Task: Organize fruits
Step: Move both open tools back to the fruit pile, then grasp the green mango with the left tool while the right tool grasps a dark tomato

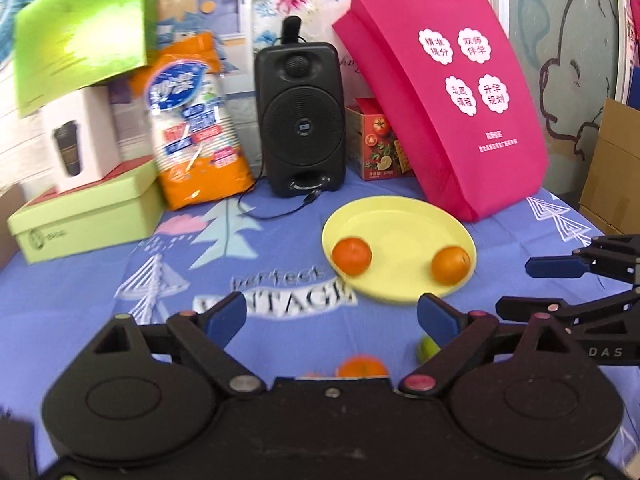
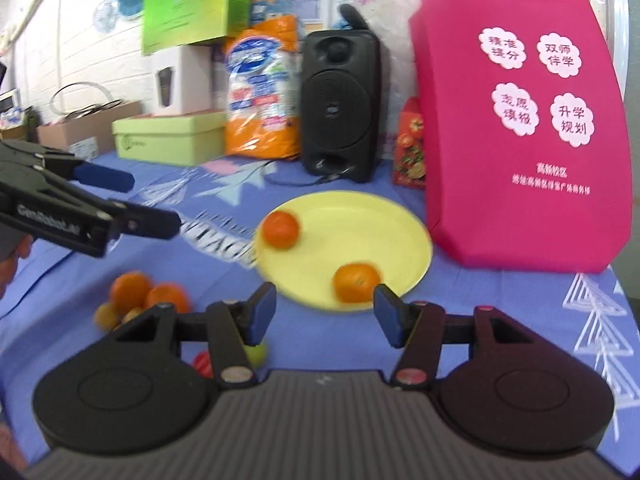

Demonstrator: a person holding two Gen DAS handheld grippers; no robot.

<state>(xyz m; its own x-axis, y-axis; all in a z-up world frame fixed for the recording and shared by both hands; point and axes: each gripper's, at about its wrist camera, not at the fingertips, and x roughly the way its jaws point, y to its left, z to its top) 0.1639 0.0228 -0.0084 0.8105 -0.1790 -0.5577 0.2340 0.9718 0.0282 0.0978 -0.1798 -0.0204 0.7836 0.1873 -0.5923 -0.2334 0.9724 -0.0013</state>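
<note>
Two oranges [image 2: 281, 229] [image 2: 356, 282] on the yellow plate [image 2: 360, 228], well apart from each other, one at the left rim, one at the near rim. Round, bright orange skin, a bit blurred. Just ahead of the right gripper [image 2: 325, 312], jaws spread wide and holding nothing. Ahead and slightly right of the left gripper [image 1: 331, 315], also spread wide and empty.

Left of the right gripper, on the blue cloth [image 2: 520, 320], a small heap [image 2: 140, 300]: two more oranges [image 2: 130, 290] [image 2: 168, 298], two small yellowish fruits, partly hidden. Under its left finger one green fruit [image 2: 258, 354] and something red [image 2: 202, 363], too hidden to name.

Behind the plate one black speaker [image 1: 300, 120], one pink bag [image 1: 452, 92], one orange packet [image 1: 192, 120].
</note>
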